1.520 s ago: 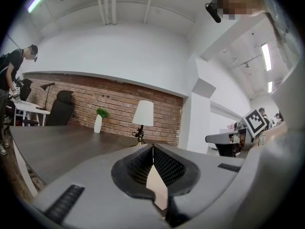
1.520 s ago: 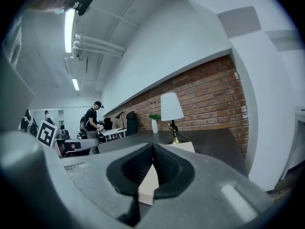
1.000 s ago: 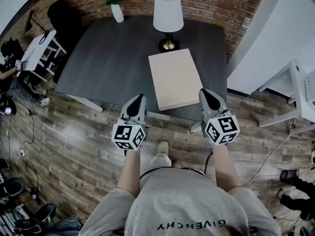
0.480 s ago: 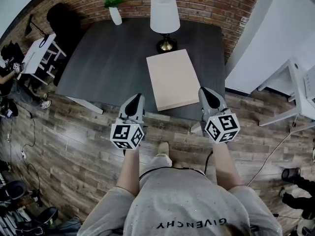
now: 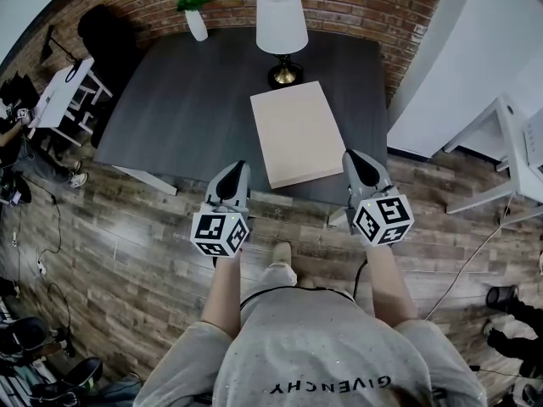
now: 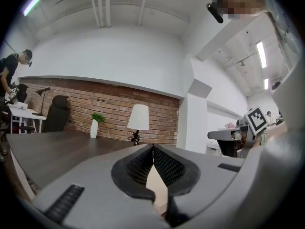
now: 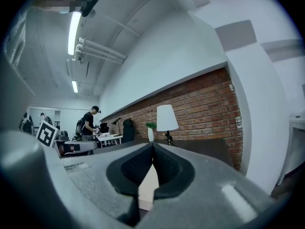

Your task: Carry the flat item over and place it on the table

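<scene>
With the flat item point(image 5: 293, 134) lying at the tabletop's point(image 5: 187, 100) near right edge and your left gripper point(image 5: 237, 170) and right gripper point(image 5: 355, 159) both closed on nothing just off that edge, the placing looks done, so you need only back away.

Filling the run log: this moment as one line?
flat beige board: on dark table | left gripper: shut, empty | right gripper: shut, empty

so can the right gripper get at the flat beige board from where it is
Probably yes: the board lies near the table's front edge, close to the right gripper, nothing between them. The gripper is shut and would need opening.
</scene>
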Tool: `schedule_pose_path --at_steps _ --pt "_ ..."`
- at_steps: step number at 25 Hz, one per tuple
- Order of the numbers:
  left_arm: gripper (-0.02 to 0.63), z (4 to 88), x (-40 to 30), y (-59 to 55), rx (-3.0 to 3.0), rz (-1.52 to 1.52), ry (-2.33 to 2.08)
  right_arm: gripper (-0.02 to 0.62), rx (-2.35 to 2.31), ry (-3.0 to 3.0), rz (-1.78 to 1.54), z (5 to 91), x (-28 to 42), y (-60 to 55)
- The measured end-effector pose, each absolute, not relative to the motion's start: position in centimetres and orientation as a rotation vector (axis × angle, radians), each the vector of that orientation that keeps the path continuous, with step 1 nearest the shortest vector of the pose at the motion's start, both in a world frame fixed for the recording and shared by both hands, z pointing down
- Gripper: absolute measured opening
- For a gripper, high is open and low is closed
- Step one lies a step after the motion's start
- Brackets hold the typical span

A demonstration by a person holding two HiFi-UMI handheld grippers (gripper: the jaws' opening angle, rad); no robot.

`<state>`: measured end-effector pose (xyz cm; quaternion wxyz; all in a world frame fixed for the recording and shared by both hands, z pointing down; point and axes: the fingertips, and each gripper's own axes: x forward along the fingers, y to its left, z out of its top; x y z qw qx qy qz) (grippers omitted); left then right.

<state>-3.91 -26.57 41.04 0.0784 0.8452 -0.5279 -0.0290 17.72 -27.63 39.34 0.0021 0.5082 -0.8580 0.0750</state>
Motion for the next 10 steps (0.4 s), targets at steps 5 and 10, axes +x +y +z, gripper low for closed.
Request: schedule_pose_path --at_steps 5,10 --pt "-0.002 41.5 -4.0 -26.6 2.524 -0.077 -1.576 -0.003 1.595 -2.684 0.276 40.2 17.8 -27.6" --pt "-0.002 41.8 -4.1 -27.0 2.521 -0.069 -1.571 -0.003 1.600 -2.668 0.324 41.1 17.8 -28.0"
